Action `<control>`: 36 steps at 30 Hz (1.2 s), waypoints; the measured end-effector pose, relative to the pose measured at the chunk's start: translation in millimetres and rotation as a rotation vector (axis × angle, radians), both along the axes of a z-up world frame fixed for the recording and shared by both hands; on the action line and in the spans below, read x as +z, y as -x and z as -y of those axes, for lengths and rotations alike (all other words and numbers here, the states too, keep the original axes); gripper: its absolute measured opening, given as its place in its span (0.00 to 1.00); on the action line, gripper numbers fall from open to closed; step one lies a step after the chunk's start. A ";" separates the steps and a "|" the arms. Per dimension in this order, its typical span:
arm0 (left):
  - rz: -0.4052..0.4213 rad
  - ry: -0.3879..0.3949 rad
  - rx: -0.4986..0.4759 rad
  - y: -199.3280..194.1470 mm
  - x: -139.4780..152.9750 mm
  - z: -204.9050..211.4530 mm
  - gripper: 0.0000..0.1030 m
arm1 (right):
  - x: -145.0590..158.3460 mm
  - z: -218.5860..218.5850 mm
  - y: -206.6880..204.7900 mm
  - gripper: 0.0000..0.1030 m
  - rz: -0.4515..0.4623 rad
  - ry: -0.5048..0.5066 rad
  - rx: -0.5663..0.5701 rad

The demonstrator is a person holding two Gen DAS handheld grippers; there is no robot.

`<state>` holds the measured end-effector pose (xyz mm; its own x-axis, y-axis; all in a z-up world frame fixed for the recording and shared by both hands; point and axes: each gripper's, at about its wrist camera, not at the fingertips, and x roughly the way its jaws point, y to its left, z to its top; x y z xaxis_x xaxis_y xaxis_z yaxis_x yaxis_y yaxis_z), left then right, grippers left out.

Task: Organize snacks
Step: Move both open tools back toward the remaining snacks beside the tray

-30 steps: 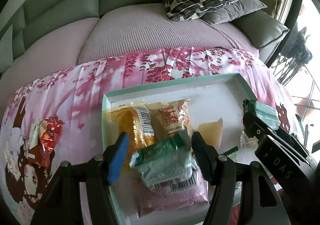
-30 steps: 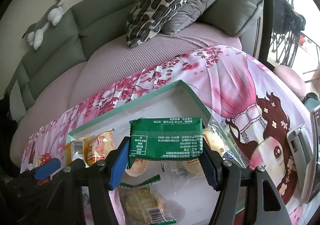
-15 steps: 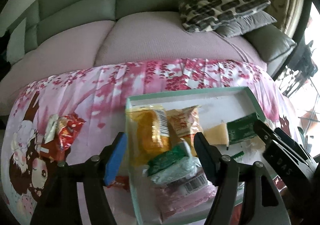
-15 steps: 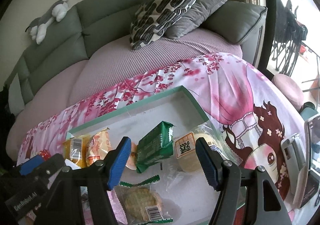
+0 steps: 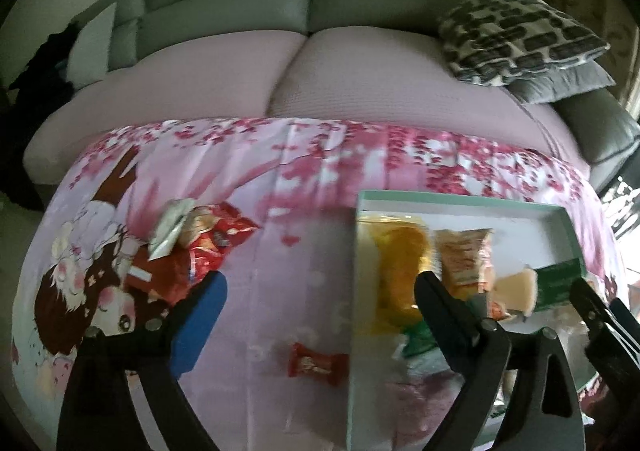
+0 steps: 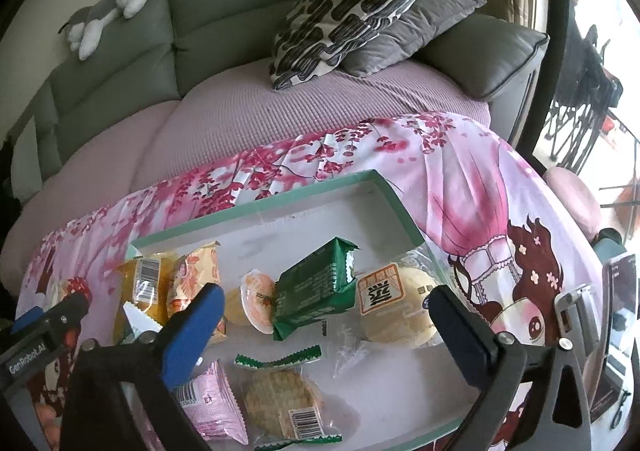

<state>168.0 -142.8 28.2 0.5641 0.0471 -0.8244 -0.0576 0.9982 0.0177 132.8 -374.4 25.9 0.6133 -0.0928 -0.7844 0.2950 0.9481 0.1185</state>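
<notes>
Gaping wide, both tongs — left point(image 5: 320, 299), right point(image 6: 324, 311) — empty, crinkly green foil packet point(image 6: 316, 291) in shallow rectangular tray point(image 6: 280, 205)

- One teal-rimmed tray point(image 6: 394, 198).
- Eight snack packets in the tray: one yellow point(image 6: 141, 293), one orange point(image 6: 195, 279), one round peach cup point(image 6: 256, 305), one green point(image 6: 314, 289), one clear-wrapped bun point(image 6: 394, 305), one pink point(image 6: 212, 409), one cookie pack point(image 6: 286, 403), and one white-and-green, partly hidden point(image 6: 136, 321).
- One small red candy point(image 5: 316, 365) on the cloth, near left of the tray.
- One pile of red packets point(image 5: 200, 247), far left; count unclear.
- Two cushions point(image 6: 352, 15).
- One plush toy point(image 6: 108, 9).
</notes>
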 end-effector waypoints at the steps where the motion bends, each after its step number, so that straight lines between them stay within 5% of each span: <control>1: -0.002 -0.002 0.009 0.7 -0.8 -2.0 0.99 | -0.7 -0.9 -0.5 1.00 -0.002 0.001 0.006; 22: 0.004 0.023 0.069 4.8 -0.3 -56.6 0.99 | 12.2 -24.3 -3.8 1.00 0.011 -0.020 0.039; 36: 0.005 0.063 0.229 15.9 4.5 -152.0 0.99 | 12.9 -64.9 -15.0 1.00 0.009 -0.065 0.118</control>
